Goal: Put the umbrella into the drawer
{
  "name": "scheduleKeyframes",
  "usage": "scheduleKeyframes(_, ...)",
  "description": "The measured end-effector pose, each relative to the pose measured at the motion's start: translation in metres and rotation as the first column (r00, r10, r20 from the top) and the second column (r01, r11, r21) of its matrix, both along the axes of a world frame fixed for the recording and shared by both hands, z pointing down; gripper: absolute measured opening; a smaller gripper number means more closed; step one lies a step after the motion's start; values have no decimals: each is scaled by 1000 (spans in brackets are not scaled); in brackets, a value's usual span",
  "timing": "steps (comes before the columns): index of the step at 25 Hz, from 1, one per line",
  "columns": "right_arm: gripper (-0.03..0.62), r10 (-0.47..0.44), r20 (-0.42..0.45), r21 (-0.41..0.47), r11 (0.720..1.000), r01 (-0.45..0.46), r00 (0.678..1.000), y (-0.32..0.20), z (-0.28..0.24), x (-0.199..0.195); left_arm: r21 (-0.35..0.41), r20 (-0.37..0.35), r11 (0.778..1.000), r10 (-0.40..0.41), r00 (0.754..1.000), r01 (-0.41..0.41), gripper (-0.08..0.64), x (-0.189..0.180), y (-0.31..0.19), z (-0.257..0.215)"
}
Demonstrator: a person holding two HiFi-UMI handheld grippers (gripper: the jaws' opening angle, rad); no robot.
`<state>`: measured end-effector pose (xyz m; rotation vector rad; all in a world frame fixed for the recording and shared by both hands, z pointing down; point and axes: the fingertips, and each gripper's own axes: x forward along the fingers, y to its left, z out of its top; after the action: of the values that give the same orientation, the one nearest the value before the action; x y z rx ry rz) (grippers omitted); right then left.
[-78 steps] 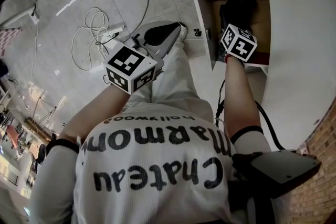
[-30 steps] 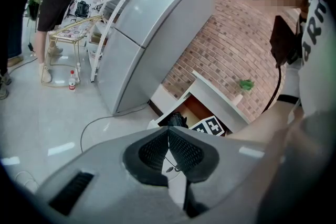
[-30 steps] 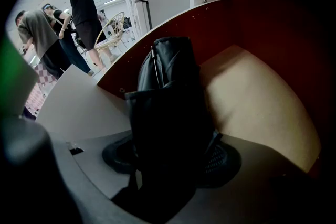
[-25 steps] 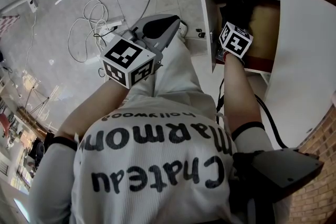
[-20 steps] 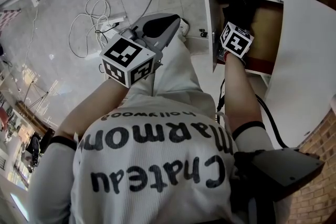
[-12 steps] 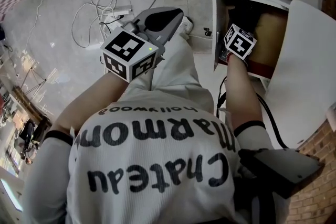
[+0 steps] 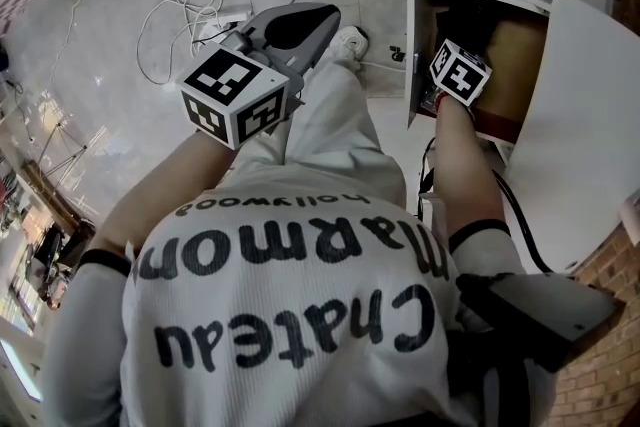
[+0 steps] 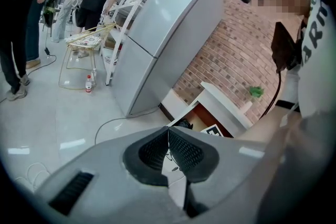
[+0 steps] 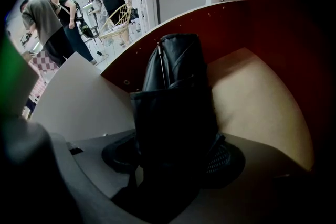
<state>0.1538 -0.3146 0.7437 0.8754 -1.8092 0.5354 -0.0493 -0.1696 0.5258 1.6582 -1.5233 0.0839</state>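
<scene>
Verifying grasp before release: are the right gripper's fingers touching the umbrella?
Touching. Right gripper view: the umbrella fills the space between the fingers of the right gripper, both pressed against its sides.

In the head view, the marker cube [image 7: 461, 72] covers the fingers of my right gripper [image 9: 173, 157], and the worktop [image 7: 585, 115] overhangs the right part of the drawer [image 7: 412, 55]. In the right gripper view, the umbrella [image 9: 176, 92] masks most of both pads [image 9: 227, 159]; its lower end is lost in shadow.
</scene>
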Motion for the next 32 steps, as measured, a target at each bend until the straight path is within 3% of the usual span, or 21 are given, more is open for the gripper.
scheduleKeyframes(6,267,27,-58,-8,1000,-28,998,-1,4,3,2,11,998,-67,998,67,16,-14,17,-1)
scheduleKeyframes(11,276,56,-60,-21,998,-57,997,0,4,0,6,86,991,-132,988,132,17,-35,37,-8)
scheduleKeyframes(22,296,69,-57,-69,995,-73,996,1,-3,-2,21,102,979,-204,974,203,17,-47,74,-22)
scheduleKeyframes(32,325,103,-62,-17,994,-105,993,-5,-8,13,41,113,968,-252,961,249,17,-45,95,-30)
